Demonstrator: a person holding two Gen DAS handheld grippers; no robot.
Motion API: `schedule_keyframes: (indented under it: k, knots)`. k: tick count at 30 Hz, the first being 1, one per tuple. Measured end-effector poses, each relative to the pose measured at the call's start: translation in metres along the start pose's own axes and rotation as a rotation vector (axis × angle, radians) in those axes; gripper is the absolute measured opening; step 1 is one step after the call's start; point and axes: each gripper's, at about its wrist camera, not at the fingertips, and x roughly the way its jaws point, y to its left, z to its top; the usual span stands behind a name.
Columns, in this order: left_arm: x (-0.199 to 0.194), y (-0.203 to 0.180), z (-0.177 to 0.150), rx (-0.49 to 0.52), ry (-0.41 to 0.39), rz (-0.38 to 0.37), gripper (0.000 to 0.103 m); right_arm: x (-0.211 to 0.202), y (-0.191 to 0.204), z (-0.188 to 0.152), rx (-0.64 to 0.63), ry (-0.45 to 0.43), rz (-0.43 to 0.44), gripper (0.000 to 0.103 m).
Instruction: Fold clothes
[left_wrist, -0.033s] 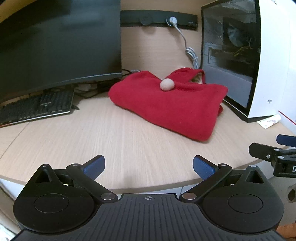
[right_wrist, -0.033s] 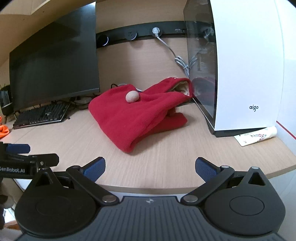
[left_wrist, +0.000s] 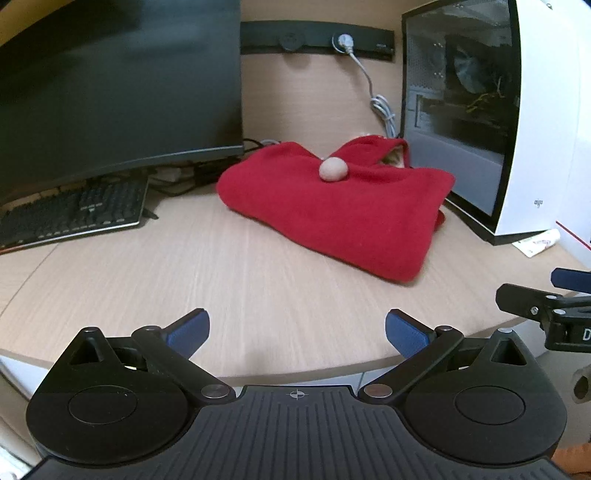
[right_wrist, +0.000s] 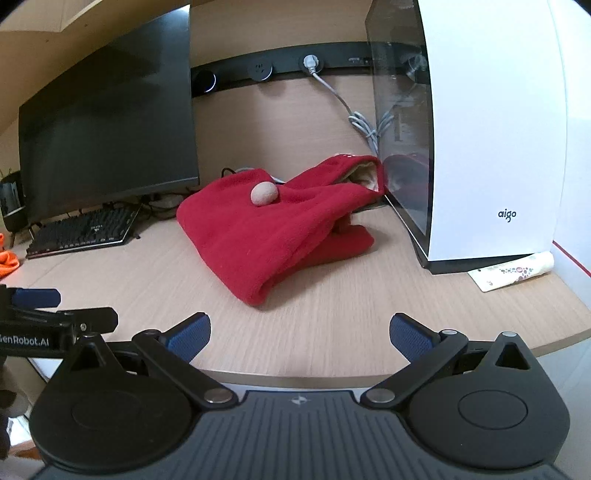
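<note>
Red garment lies bundled on surface, pompom on top; looks already folded. Left tool, right tool both spread wide, empty, near edge.

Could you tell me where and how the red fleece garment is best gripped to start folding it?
Probably the red fleece garment at its near folded corner, approached low from the desk's front edge: that corner points toward both open grippers, clear of the computer case.

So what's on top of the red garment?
A small beige pompom rests on the red garment. Pale lining shows in its opening; anything deeper inside is covered.
</note>
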Motion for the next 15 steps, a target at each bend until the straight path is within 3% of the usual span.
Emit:
schedule_keyframes:
  k: [5, 15]
  knots:
    - [0.003, -0.001, -0.002, 0.024, 0.009, -0.028, 0.103, 0.007, -0.003, -0.002, -0.013, 0.041, 0.012, 0.103]
    - [0.002, -0.017, 0.001, 0.025, 0.026, 0.011, 0.103, 0.006, -0.009, -0.002, -0.034, 0.045, 0.029, 0.103]
